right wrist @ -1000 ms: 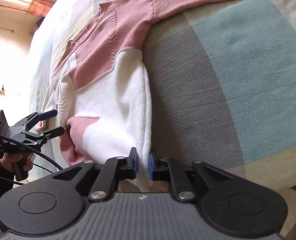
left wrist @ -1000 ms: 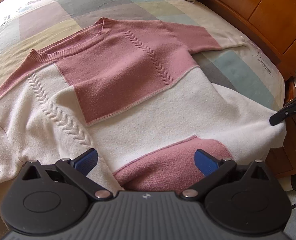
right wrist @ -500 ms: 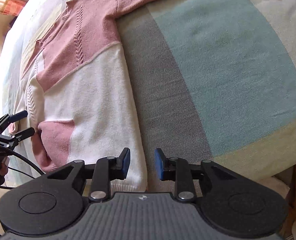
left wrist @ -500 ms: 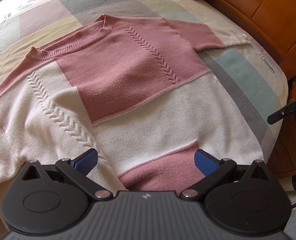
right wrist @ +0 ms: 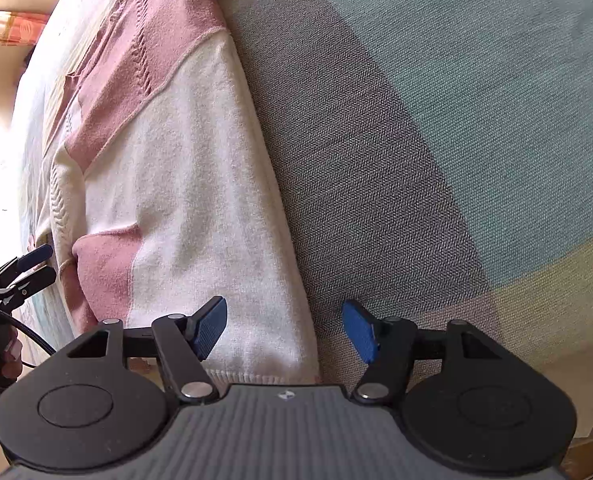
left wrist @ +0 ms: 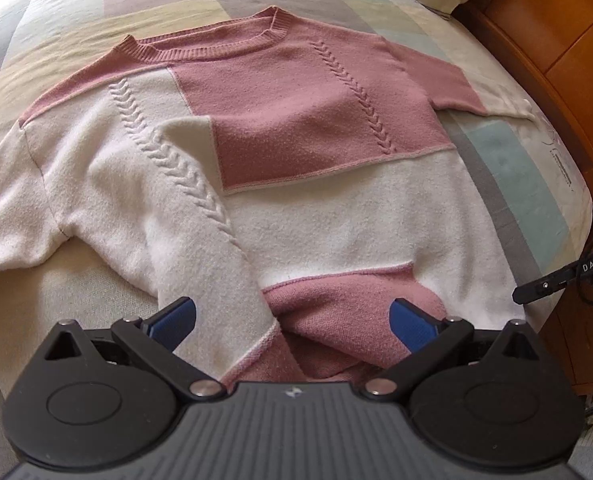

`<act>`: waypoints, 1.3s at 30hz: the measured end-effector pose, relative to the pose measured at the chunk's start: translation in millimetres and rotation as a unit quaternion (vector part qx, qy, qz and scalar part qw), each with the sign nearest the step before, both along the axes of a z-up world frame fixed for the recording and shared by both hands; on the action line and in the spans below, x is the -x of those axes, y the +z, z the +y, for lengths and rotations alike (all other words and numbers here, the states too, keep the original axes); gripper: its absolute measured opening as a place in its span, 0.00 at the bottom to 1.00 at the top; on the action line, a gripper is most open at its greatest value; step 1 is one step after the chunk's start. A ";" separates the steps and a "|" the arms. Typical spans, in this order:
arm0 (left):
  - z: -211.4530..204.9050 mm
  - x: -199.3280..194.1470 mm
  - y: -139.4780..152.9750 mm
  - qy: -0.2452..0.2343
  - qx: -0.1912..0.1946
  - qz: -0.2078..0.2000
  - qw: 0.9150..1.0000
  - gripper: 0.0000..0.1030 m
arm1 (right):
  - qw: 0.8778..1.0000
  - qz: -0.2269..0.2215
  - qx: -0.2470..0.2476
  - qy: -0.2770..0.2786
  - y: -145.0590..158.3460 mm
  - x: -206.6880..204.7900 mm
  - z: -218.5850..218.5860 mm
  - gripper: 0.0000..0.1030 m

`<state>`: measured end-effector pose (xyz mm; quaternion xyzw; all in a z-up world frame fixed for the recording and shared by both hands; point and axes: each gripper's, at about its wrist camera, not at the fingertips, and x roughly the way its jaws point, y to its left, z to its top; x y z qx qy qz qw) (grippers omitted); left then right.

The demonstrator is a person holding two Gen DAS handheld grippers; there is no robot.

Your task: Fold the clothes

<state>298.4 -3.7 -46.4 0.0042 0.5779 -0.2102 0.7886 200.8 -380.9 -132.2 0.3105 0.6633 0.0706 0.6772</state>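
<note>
Pink-and-cream knit sweater (left wrist: 316, 168) is laid flat, face up, on the patchwork bedspread (right wrist: 436, 120), sleeves spread. Left gripper (left wrist: 292, 320) and right gripper (right wrist: 284, 328) are held wide open at the hem, nothing gripped. No fold is seen; hem pinch is judged next.

Left wrist view looks from the sweater's (left wrist: 296, 184) hem toward its collar; right wrist view skims close along its side (right wrist: 184, 200), both sharing that hem.

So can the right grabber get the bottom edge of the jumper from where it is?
Probably yes. The right gripper is open, and the sweater hem lies just ahead between its fingers, with nothing lying over it on the bed.
</note>
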 end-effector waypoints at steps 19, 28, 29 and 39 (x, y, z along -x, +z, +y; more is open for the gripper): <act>39.6 47.5 -57.0 0.196 -0.118 0.109 0.967 0.99 | 1.000 -0.008 -0.016 0.017 -4.8 -8.6 20.2 1.00; 50.8 50.5 -42.5 0.166 -0.209 0.056 0.962 1.00 | 0.999 -0.014 -0.030 0.017 -5.7 -6.5 15.6 1.00; 50.1 49.2 -43.4 0.159 -0.220 0.049 0.961 1.00 | 0.999 -0.015 -0.029 0.020 -5.4 -6.6 16.1 1.00; 56.1 32.3 -48.9 0.151 -0.250 0.034 0.956 1.00 | 0.999 -0.010 -0.031 0.022 -5.7 -8.4 16.0 1.00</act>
